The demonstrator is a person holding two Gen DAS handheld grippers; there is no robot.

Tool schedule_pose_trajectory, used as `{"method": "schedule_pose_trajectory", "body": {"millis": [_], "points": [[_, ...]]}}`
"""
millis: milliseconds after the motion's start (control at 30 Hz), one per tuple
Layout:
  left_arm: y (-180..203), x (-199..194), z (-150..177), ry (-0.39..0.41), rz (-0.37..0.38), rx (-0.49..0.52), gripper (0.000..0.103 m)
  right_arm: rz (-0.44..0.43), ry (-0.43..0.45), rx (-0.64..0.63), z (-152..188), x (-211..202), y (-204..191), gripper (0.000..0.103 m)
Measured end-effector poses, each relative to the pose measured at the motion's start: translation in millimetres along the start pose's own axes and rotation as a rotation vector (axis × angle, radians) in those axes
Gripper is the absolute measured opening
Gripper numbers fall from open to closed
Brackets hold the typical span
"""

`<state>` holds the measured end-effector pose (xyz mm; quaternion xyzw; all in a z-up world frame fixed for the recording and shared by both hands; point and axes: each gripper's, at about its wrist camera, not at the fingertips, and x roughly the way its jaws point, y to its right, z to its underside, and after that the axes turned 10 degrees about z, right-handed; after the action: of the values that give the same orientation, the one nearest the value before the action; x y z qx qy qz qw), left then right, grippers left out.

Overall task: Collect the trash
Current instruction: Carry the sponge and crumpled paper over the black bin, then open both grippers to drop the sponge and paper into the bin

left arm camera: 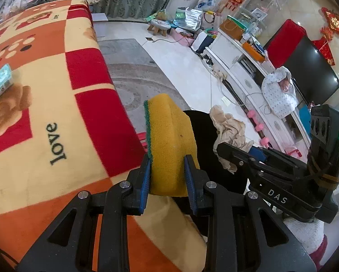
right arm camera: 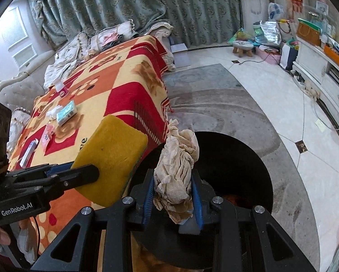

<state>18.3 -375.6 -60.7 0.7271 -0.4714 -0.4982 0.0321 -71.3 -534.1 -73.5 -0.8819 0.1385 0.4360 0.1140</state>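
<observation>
The left gripper (left arm camera: 167, 176) clamps a yellow sponge (left arm camera: 169, 140) with a green scouring layer, held above the near rim of the black trash bin (right arm camera: 248, 158). Just beside it, the right gripper (right arm camera: 172, 195) pinches a crumpled brown paper wad (right arm camera: 178, 170) over the bin's dark opening. The bin stands on the floor against the patterned blanket (left arm camera: 44, 113), where a tissue pack (right arm camera: 66, 112) lies.
</observation>
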Motion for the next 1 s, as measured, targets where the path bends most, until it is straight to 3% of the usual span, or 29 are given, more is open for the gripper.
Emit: {"method": "schedule_pose_trajectory", "body": {"millis": [100,200,333,600,767,1000], "points": [[0.9,1.8,-0.5,0.003,0.021,-0.003,0.027,0.005,-0.004,0.010,-0.7,2.3,3.1,0.028],[3.5,2.9,0.0,0.003,0.052,-0.008,0.031,0.014,-0.003,0.021,-1.3,3.3,7.4,0.039],[3.9,2.1,0.4,0.002,0.055,-0.007,0.043,0.024,-0.004,0.034,-2.8,3.3,12.6,0.042],[-2.3,-6.0,2.7,0.009,0.039,-0.018,0.044,0.022,-0.013,0.026,-4.0,4.1,6.8,0.043],[-9.8,-21.2,8.8,0.026,0.006,-0.028,0.044,0.009,-0.014,0.006,-4.8,3.6,-5.0,0.043],[-51.0,-54.3,24.0,0.059,-0.118,-0.058,0.044,-0.049,-0.019,-0.039,-8.0,6.4,-39.0,0.048]]}}
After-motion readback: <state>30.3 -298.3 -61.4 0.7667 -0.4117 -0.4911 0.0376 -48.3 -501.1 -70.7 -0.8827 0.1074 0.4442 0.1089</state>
